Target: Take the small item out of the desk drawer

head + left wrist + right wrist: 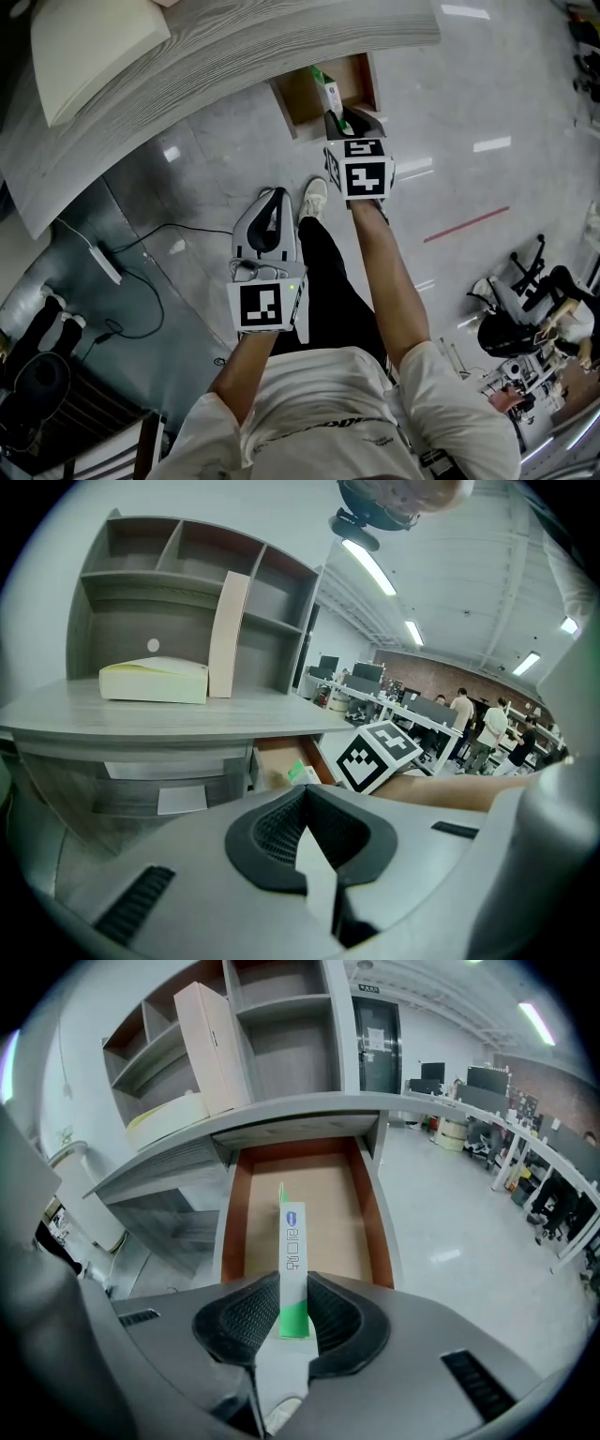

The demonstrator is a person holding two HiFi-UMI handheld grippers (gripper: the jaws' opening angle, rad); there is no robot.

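Observation:
The desk drawer point(302, 111) stands pulled out under the grey desk top point(187, 75), and its brown floor point(328, 1213) is bare apart from one item. A slim green and white box point(292, 1251) stands on edge in the drawer. Its near end lies between the black pads of my right gripper point(292, 1321), which press on both of its sides. From the head view the right gripper point(342, 124) reaches into the drawer at the box point(328, 92). My left gripper point(277, 197) hangs lower over the floor, shut and empty. From the left gripper point(305, 794) view the box point(300, 772) shows in the drawer.
A cream-coloured block point(89, 47) lies on the desk, and a shelf unit point(187, 583) rises behind it. A power strip point(101, 262) with a black cable lies on the floor at the left. The person's shoe point(314, 197) stands below the drawer. Office chairs point(525, 309) stand at the right.

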